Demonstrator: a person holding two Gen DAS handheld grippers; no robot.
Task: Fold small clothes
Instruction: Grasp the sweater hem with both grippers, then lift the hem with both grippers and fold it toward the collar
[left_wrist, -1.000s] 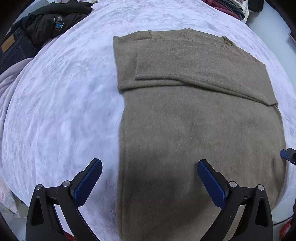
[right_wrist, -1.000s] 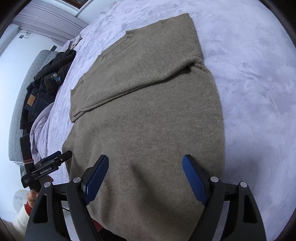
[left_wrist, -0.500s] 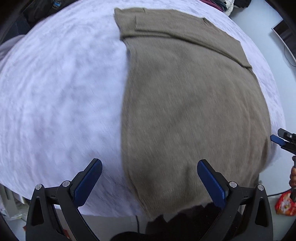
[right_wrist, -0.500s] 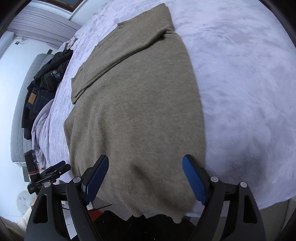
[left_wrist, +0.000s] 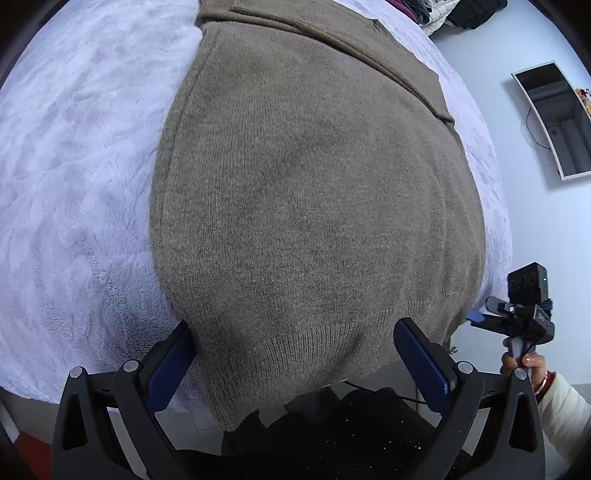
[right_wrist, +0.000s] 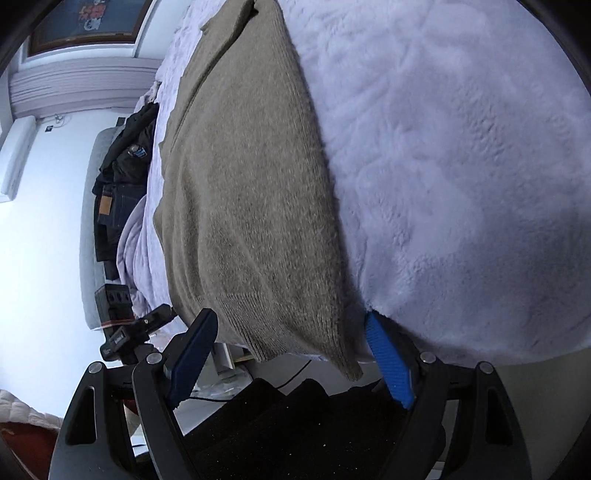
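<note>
We see the brown knitted sweater (left_wrist: 314, 192) lying flat on the fluffy pale lilac blanket (left_wrist: 74, 184), its ribbed hem hanging over the bed's near edge; its folded-in sleeves run off the top of the left view. Our left gripper (left_wrist: 295, 362) has its blue pads spread wide on either side of the hem, gripping nothing. Our right gripper (right_wrist: 291, 360) likewise stands wide around a hem corner, not pinching it. The dark clothes pile (right_wrist: 122, 173) is blurred, hard to identify.
</note>
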